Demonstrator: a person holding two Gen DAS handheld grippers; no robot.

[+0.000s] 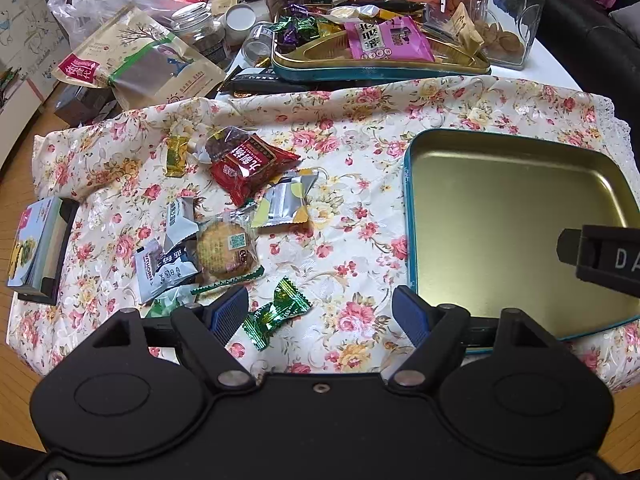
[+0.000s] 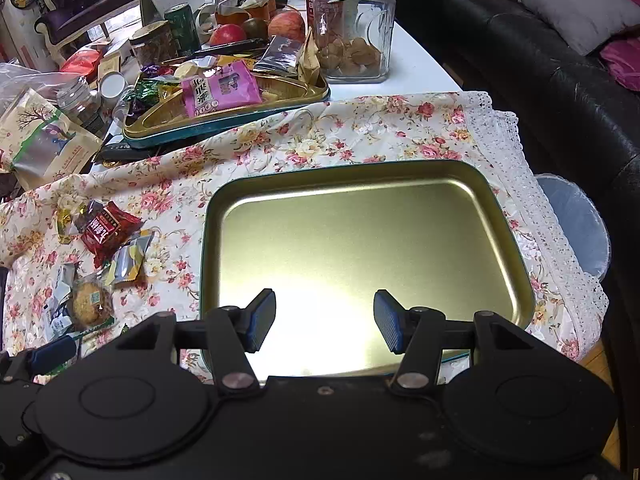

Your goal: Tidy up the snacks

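Both claws, left claw point(image 1: 320, 314) & right claw point(image 2: 324, 322), gape wide w/ nothing held. Green candy point(image 1: 277, 314) looks light, crinkly, slippery imo; pinch its twisted end.

Two close, downward-tilted wrist views, both over the gold tin point(image 1: 516, 216) point(image 2: 360, 240).

A black leather sofa point(image 2: 560, 92) with pink and grey cushions point(image 2: 580, 8) stands beside the white desk point(image 2: 416, 68). Wooden floor point(image 1: 16, 392) shows below; daylight glares off surfaces.
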